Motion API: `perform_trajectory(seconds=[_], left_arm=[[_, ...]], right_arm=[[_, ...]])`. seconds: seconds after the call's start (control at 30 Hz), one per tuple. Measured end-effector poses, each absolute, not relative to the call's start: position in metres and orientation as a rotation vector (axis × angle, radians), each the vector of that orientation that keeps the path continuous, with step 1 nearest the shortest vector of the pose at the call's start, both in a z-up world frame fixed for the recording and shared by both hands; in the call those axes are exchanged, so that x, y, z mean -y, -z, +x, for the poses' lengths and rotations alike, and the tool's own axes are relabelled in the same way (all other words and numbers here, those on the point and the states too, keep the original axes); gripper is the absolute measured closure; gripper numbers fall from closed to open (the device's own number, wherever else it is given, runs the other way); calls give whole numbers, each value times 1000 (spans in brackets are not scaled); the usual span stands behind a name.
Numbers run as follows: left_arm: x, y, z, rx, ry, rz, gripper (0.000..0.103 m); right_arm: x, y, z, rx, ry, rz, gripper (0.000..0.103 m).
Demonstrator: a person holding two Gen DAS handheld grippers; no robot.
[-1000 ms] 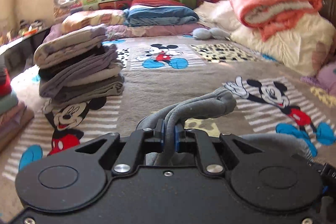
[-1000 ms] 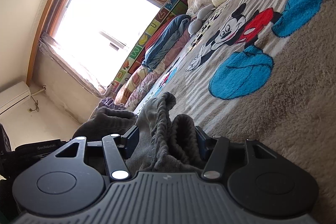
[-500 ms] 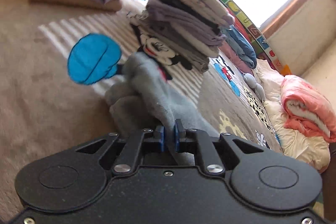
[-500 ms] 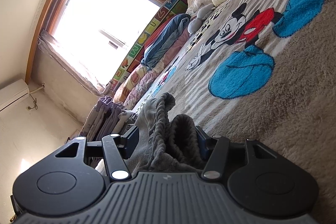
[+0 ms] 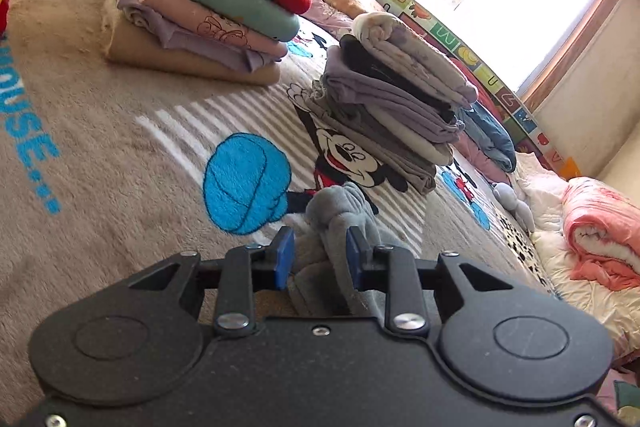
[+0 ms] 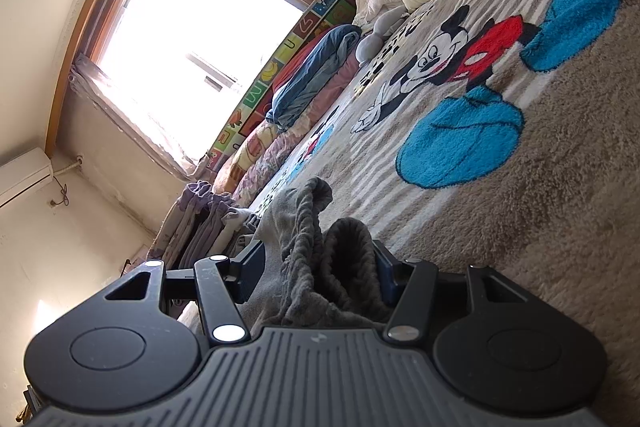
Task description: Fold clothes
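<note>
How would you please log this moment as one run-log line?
left gripper: open around grey garment | right gripper: open, garment waistband between fingers | two folded stacks on blanket

"OUSE..." in blue on blanket (image 5: pixel 80 131)

Bed (image 5: pixel 100 131) under a beige cartoon-mouse blanket, laden with folded laundry.

In the left wrist view a stack of folded clothes (image 5: pixel 208 7) sits far left, a second stack of grey and lilac clothes (image 5: pixel 392 103) to its right, and a crumpled grey garment (image 5: pixel 340 215) lies near. Farther right rest a blue quilt (image 5: pixel 492 139), a small grey plush toy (image 5: pixel 512 203) and a rolled pink blanket (image 5: pixel 600 223) on white bedding (image 5: pixel 560 267).
</note>
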State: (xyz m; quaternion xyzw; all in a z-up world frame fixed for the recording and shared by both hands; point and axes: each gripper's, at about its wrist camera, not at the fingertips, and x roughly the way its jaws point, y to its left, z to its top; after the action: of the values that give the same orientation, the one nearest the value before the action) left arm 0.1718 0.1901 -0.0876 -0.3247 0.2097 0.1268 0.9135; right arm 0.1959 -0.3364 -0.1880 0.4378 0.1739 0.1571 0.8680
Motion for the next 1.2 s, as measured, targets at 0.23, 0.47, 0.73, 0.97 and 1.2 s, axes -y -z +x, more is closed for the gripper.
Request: perform_trajectory(seconds=[0.23,0.47,0.73,0.97,1.2], left_arm=[[-167,81,200,-438,-167,-497,53],[-142,80,233,-492,-89,-310,45],[-129,46,232,-454,-251,-74,44],[-133,59,260,-550,-54,-242,44],[-116,95,290,-664,-55,-161,49]], right_arm=[[337,185,195,-374,-330,916,45],[331,170,193,-430,-302,851,28],[328,116,184,-406,-212,552,13],[316,88,226,-477,-306,332,15],[291,89,271,-645,-381,168,40]])
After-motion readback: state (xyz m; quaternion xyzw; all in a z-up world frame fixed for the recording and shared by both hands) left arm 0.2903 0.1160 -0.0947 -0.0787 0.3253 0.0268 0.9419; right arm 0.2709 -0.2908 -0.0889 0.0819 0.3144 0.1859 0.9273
